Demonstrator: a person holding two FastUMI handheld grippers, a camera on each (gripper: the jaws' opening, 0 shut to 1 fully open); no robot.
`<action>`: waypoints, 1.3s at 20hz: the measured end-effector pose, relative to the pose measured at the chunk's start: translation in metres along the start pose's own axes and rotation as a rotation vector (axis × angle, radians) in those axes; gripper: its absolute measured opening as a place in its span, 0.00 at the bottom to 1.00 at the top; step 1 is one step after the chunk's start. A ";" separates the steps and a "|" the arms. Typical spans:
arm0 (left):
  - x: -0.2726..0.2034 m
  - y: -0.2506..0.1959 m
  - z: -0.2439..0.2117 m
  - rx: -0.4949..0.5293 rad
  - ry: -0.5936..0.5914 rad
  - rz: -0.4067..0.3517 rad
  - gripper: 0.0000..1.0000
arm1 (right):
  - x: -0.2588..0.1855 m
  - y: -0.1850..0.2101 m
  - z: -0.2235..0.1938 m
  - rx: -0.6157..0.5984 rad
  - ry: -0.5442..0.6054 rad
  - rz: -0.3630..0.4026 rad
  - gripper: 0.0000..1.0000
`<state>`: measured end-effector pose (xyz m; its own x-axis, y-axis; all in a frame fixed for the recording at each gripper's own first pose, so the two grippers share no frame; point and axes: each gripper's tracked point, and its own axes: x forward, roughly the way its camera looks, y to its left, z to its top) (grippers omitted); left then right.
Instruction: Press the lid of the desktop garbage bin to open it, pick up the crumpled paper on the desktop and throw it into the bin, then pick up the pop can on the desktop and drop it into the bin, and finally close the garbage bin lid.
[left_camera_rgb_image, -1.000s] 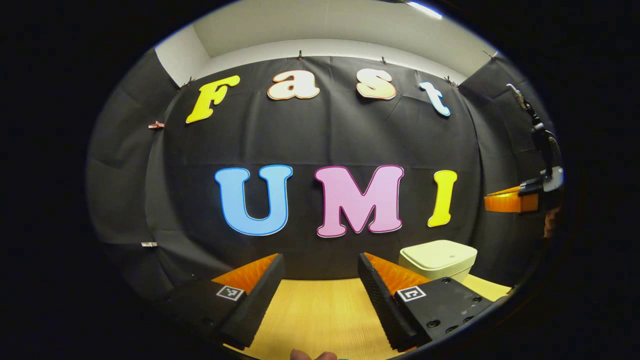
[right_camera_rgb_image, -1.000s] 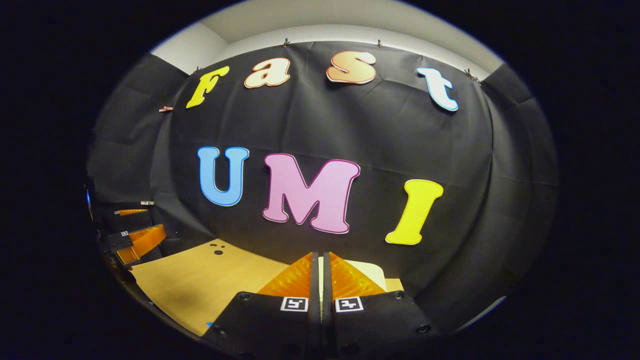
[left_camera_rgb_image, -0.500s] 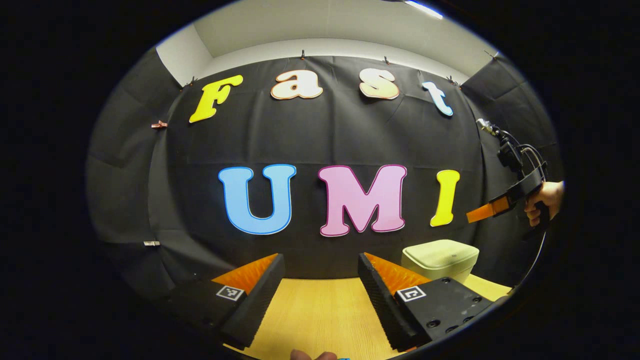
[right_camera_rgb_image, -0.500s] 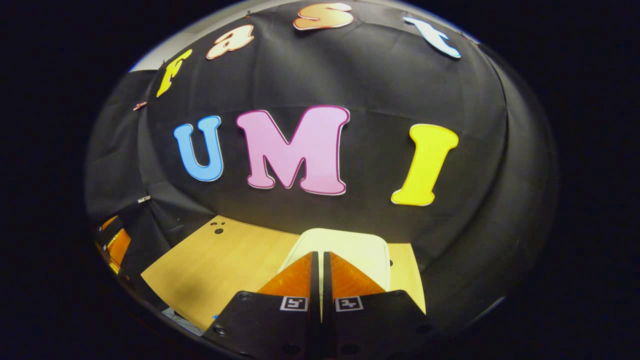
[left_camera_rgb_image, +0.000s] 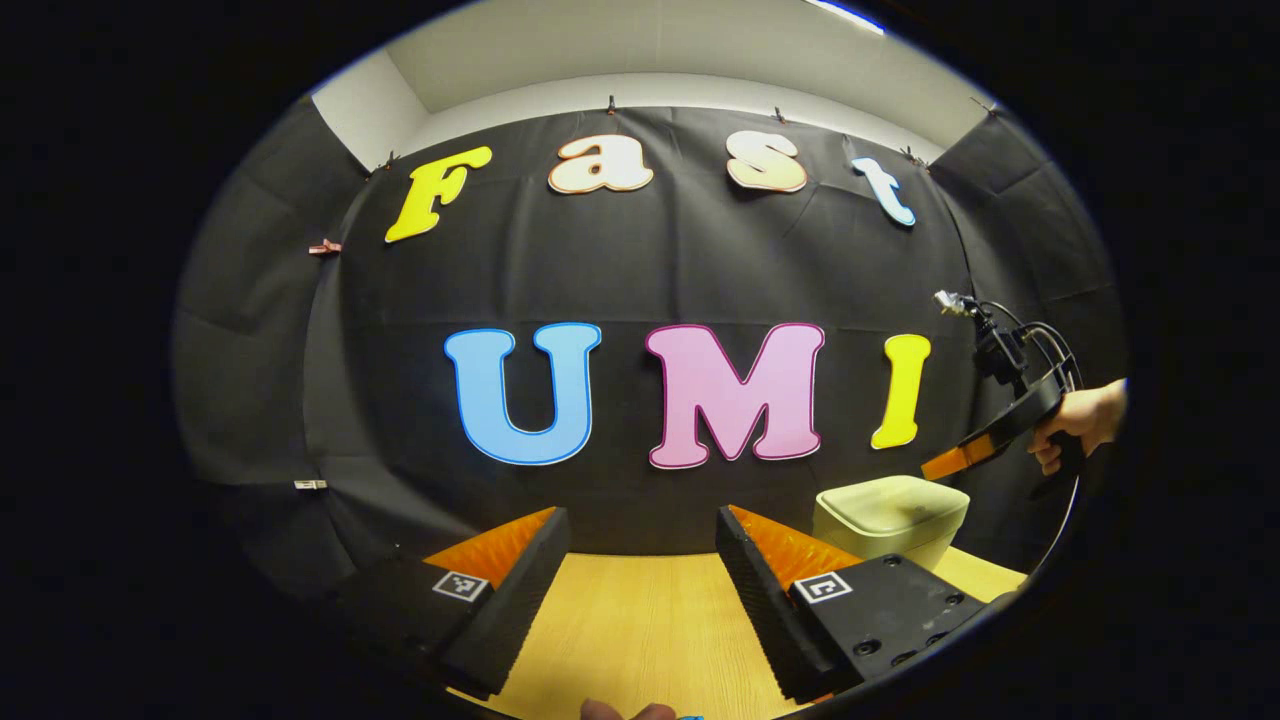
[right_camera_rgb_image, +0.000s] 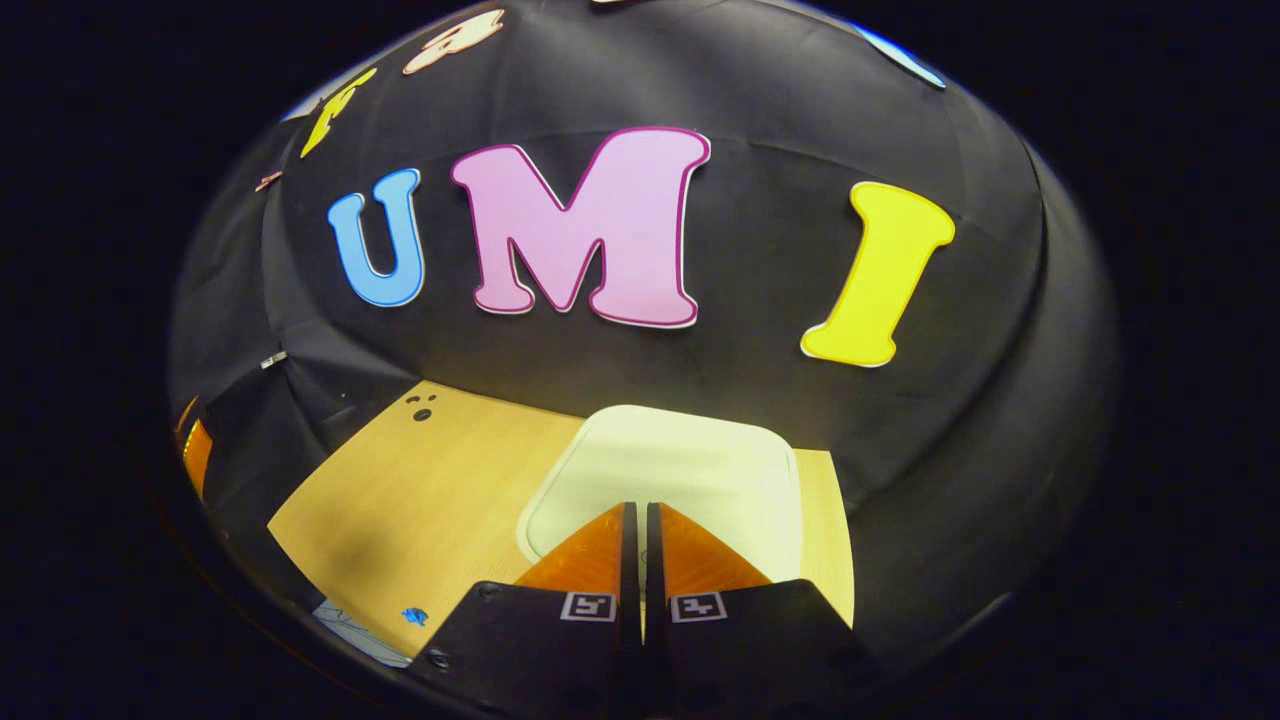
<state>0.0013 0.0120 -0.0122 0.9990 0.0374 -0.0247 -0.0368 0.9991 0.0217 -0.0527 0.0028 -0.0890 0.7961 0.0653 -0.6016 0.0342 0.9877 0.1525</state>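
Bin (right_camera_rgb_image: 690, 465): pale, lid down, on the wooden desktop (right_camera_rgb_image: 430, 490) near the black cloth wall; at 6 o'clock in the right gripper view, at 4 o'clock (left_camera_rgb_image: 890, 510) in the left gripper view.
Right gripper (right_camera_rgb_image: 640, 525): jaws closed together, nothing between them, tips over the lid's near edge; contact cannot be judged. Seen from the left gripper view (left_camera_rgb_image: 950, 462) at 3 o'clock, above the bin, held by a hand (left_camera_rgb_image: 1080, 425).
Left gripper (left_camera_rgb_image: 640, 550): jaws wide apart, empty, above bare desktop.
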 end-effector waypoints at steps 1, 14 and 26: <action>0.001 0.000 -0.002 0.001 0.002 0.002 0.95 | 0.000 0.001 -0.002 0.006 0.013 -0.002 0.05; 0.006 0.004 -0.006 0.002 0.017 0.006 0.95 | 0.000 0.000 -0.018 0.018 0.093 -0.018 0.05; 0.003 0.006 -0.006 -0.022 0.014 0.007 0.95 | 0.006 -0.003 -0.006 0.057 -0.011 -0.058 0.05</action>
<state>0.0037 0.0185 -0.0179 0.9983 0.0445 -0.0384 -0.0445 0.9990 0.0000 -0.0514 0.0012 -0.0977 0.7982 0.0068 -0.6023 0.1141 0.9801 0.1623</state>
